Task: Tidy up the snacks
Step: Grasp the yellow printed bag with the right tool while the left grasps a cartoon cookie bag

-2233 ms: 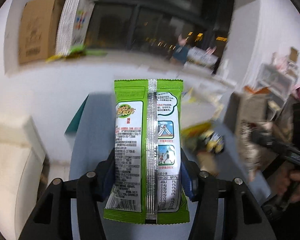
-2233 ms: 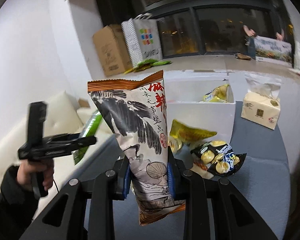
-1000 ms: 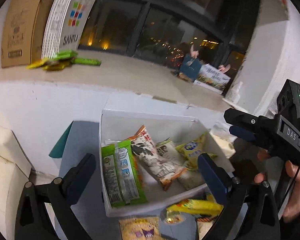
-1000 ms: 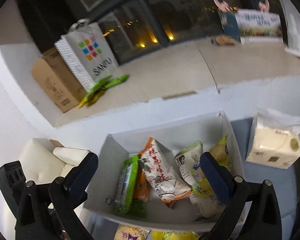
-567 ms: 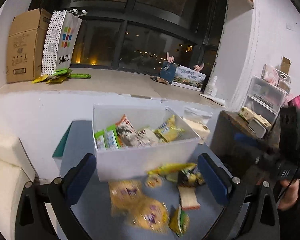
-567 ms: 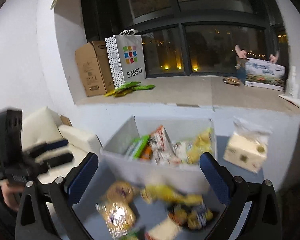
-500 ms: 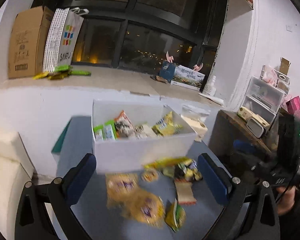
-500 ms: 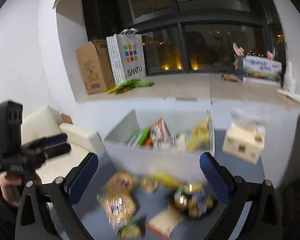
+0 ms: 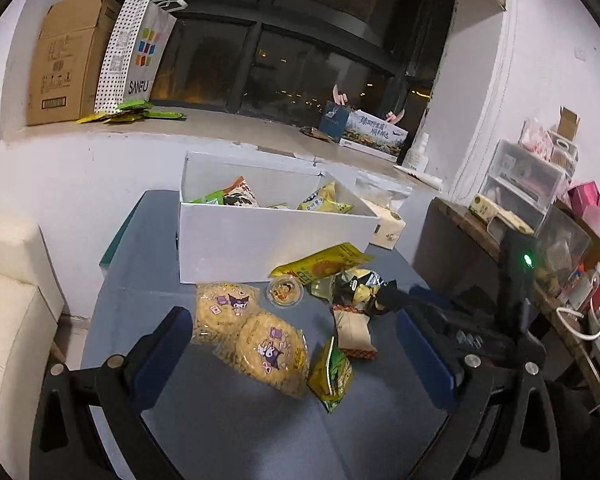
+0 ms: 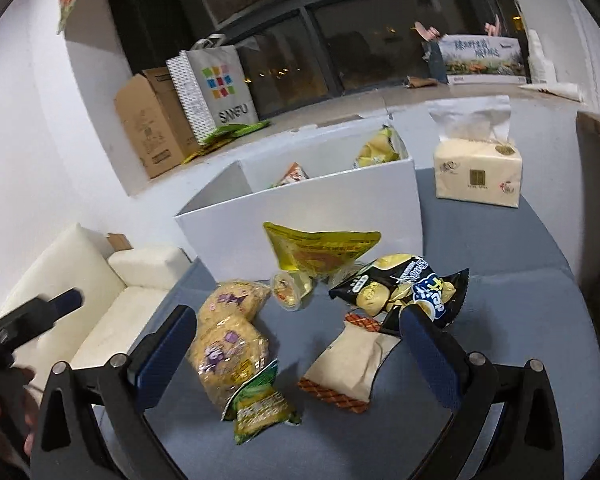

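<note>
A white box point(image 9: 260, 236) point(image 10: 340, 208) on the grey-blue table holds several snack packets. Loose snacks lie in front of it: two round yellow cracker packs point(image 9: 252, 336) point(image 10: 228, 336), a small jelly cup point(image 9: 285, 293) point(image 10: 287, 286), a yellow bag point(image 9: 324, 264) point(image 10: 320, 248), a black chip bag point(image 9: 360, 288) point(image 10: 404, 288), a beige wafer pack point(image 9: 354, 332) point(image 10: 348, 364) and a green-yellow packet point(image 9: 332, 376) point(image 10: 260, 400). My left gripper point(image 9: 300, 356) is open and empty above the cracker packs. My right gripper point(image 10: 300, 360) is open and empty above the wafer pack.
A tissue pack point(image 10: 476, 172) stands right of the box. A cardboard box point(image 9: 68, 60) and a paper bag point(image 9: 136, 48) stand on the window ledge. A white sofa point(image 10: 100, 292) is at the left. A dark cabinet point(image 9: 460, 248) with clutter is at the right.
Both grippers let their packets go into the box, opened, and drew back and down. The loose snacks in front of the box are now close below them.
</note>
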The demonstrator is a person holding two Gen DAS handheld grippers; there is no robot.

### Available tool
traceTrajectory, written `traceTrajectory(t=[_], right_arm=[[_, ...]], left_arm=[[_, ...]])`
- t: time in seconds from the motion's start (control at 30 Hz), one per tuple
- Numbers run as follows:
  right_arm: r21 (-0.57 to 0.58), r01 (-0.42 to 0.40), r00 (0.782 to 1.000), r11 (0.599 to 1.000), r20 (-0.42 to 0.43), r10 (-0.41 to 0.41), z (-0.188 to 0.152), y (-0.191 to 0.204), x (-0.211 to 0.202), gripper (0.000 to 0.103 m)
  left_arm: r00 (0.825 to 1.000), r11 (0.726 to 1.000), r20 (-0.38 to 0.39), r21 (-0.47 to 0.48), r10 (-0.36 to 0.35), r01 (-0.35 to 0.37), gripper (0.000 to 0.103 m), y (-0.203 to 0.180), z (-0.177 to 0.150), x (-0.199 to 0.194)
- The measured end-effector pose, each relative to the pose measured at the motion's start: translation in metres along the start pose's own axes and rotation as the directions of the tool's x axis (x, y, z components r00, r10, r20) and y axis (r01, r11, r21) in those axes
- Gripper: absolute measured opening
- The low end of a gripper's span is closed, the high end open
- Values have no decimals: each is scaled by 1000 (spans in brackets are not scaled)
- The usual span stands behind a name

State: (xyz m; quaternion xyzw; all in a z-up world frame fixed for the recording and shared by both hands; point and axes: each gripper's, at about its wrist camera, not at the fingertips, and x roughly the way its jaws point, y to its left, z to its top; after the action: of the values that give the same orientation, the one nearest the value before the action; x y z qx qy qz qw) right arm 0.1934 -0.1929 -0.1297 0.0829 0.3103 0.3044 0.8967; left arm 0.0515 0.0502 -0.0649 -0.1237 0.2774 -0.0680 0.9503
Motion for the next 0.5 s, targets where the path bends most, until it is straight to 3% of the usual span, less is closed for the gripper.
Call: traceTrajectory(t=[0.5], right_arm=[[-2,68,997,998,-25,-68,23,-8,86,103]], left_arm=[[999,1000,-38,10,15,-15,103,-1,-16,0]])
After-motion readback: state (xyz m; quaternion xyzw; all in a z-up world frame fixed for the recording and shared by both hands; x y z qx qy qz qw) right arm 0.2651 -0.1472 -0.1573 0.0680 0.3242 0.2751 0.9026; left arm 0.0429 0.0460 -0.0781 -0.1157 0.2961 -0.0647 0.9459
